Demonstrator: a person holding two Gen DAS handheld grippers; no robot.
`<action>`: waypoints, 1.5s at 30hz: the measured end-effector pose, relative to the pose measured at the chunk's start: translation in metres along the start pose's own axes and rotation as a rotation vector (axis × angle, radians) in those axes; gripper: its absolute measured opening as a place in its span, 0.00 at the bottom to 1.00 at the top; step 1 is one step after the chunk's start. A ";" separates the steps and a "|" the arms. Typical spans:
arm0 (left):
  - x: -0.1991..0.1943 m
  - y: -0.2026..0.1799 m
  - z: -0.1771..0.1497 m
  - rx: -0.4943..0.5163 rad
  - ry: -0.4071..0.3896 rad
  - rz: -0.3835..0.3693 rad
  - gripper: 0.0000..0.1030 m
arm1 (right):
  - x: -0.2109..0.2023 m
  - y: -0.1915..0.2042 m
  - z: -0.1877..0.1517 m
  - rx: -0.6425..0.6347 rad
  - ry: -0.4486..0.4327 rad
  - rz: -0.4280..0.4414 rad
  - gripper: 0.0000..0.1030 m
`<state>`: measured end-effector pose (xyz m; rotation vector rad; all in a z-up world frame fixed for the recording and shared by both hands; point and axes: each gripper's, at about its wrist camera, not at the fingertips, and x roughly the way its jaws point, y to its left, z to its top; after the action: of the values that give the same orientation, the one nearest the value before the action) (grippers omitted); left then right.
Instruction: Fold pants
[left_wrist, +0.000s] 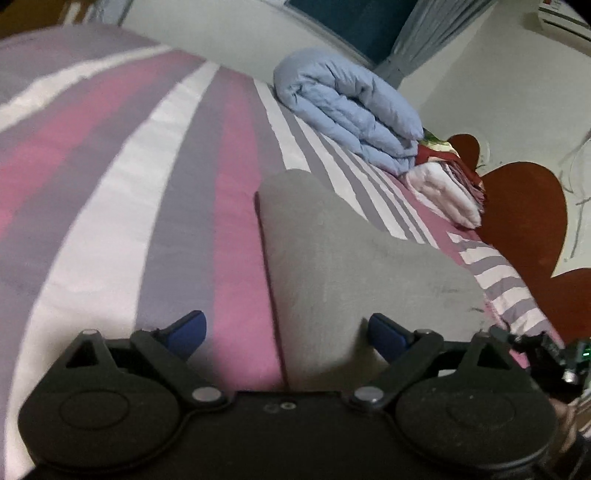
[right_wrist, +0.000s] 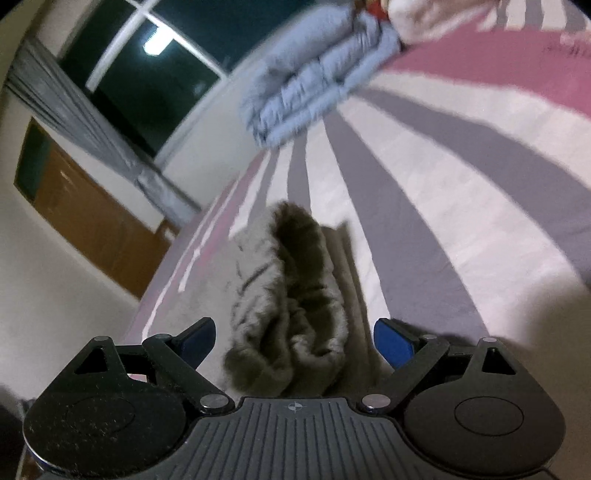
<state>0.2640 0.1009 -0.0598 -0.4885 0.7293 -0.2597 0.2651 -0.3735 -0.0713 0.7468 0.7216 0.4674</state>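
I see the grey pants (left_wrist: 354, 266) lying on a bed (left_wrist: 110, 166) with a pink, white and grey striped cover, a folded blue quilt (left_wrist: 347, 107) near the far wall. My left tongs (left_wrist: 286, 332) stand wide open over the pants' smooth edge, gripping nothing. Only the right view shows the window (right_wrist: 147, 66), the wooden door (right_wrist: 92, 214) and the bunched waist, right tongs (right_wrist: 295, 341) open around it.
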 end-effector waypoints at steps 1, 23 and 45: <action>0.006 0.002 0.004 -0.006 0.013 -0.016 0.84 | 0.005 -0.002 0.003 0.004 0.026 0.016 0.89; 0.039 -0.001 0.034 -0.052 0.049 -0.315 0.17 | 0.032 0.044 0.037 -0.193 0.128 0.159 0.45; 0.080 0.037 0.088 0.162 -0.119 0.197 0.94 | 0.149 0.042 0.083 -0.277 0.054 -0.094 1.00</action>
<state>0.3846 0.1307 -0.0677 -0.2733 0.6291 -0.1028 0.4197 -0.2915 -0.0589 0.4406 0.7210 0.4914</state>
